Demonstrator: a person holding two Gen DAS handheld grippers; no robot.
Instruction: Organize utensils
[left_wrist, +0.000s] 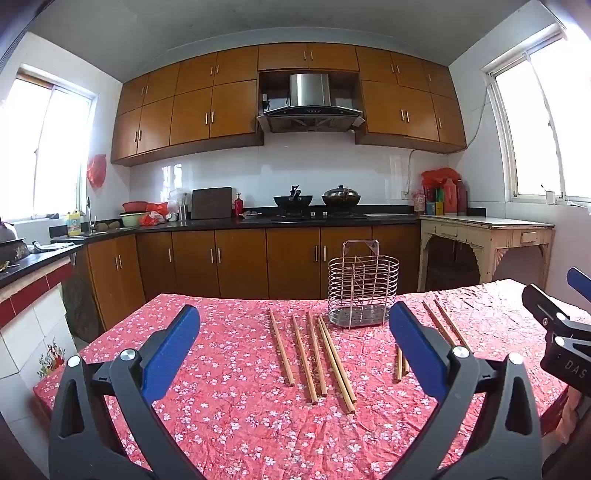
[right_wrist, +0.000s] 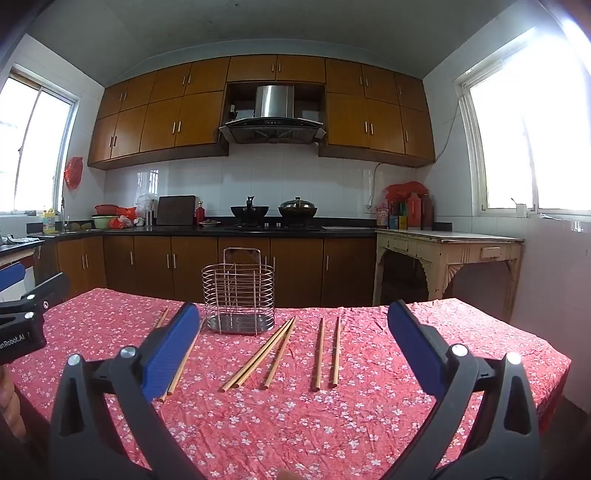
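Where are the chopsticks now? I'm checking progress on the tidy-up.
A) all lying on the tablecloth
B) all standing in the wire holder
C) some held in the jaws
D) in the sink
A: the chopsticks lie flat on the tablecloth around the holder, which is empty.

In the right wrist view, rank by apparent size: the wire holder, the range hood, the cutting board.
1. Range hood
2. Wire holder, much nearer the camera, so its true size is unsure
3. Cutting board
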